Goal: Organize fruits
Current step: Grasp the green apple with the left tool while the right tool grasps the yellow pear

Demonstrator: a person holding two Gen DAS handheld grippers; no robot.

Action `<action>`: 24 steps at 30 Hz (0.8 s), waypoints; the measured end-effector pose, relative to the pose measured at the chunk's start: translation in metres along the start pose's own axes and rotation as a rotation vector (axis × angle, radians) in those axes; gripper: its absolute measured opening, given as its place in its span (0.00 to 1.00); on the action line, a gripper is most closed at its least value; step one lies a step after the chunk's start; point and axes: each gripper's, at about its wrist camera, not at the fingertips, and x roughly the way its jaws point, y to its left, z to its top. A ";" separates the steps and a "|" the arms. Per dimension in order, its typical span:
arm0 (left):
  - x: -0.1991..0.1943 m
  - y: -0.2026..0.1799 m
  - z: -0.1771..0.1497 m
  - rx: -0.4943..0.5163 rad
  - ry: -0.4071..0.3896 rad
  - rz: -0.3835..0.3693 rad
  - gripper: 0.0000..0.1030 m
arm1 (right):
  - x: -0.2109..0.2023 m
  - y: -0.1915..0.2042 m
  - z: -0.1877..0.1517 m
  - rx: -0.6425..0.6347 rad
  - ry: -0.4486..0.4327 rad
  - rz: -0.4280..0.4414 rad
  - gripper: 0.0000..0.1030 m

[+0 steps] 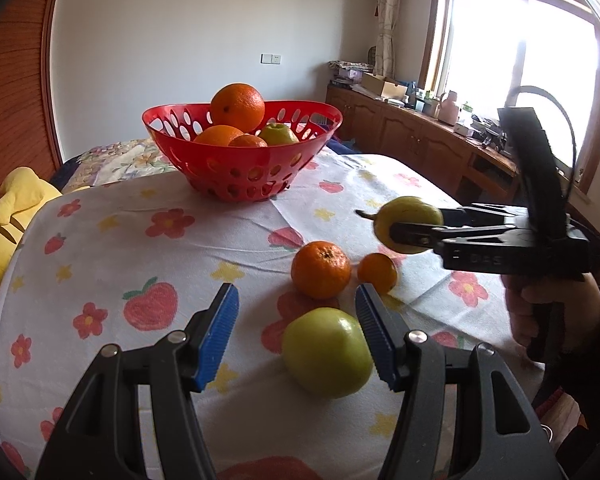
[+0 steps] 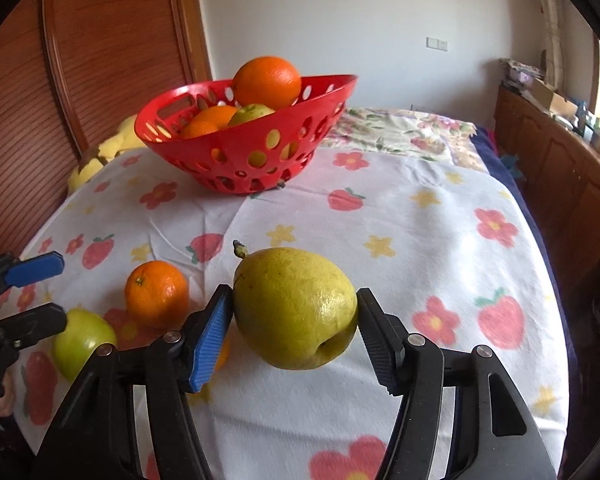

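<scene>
Left wrist view: low over tablecloth [image 1: 140, 240], faces red basket [image 1: 242, 168] at 12 o'clock. Right wrist view: nearer, similar heading, basket [image 2: 244, 148] at 11 o'clock. Both share basket, cloth.

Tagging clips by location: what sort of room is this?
Probably a home bedroom: a quilted bed behind the table, a curtained window over wooden cabinets, and a red fruit basket.

White plaster wall [image 1: 180, 40] at the back, with a switch plate [image 1: 271, 58]. Ribbed wooden panel [image 2: 100, 40] on the left side. Low wooden cabinets [image 1: 412, 132] ran under a bright, overexposed window [image 1: 520, 76]; clutter sat on top. Patterned curtain [image 1: 388, 12] hung beside the frame. Daylight only.
</scene>
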 end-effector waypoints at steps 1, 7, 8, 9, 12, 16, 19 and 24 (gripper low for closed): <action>0.000 -0.001 -0.001 0.003 0.001 -0.001 0.59 | -0.005 -0.003 -0.003 0.008 -0.002 -0.003 0.62; 0.002 -0.006 -0.005 0.008 0.015 -0.011 0.59 | -0.026 -0.011 -0.025 0.040 -0.006 -0.015 0.62; 0.003 -0.008 -0.006 0.011 0.018 -0.012 0.59 | -0.027 -0.012 -0.028 0.045 -0.005 -0.014 0.62; 0.004 -0.009 -0.007 0.013 0.022 -0.012 0.59 | -0.030 -0.013 -0.031 0.053 -0.005 -0.012 0.62; 0.008 -0.010 -0.009 0.016 0.032 -0.008 0.59 | -0.035 -0.011 -0.038 0.061 -0.005 -0.006 0.62; 0.011 -0.010 -0.011 0.014 0.047 -0.004 0.59 | -0.039 -0.005 -0.045 0.058 -0.006 -0.004 0.62; 0.012 -0.010 -0.012 0.011 0.054 -0.012 0.59 | -0.039 -0.001 -0.049 0.054 0.000 -0.005 0.62; 0.013 -0.012 -0.014 0.017 0.062 -0.020 0.59 | -0.040 0.002 -0.051 0.045 -0.006 -0.013 0.62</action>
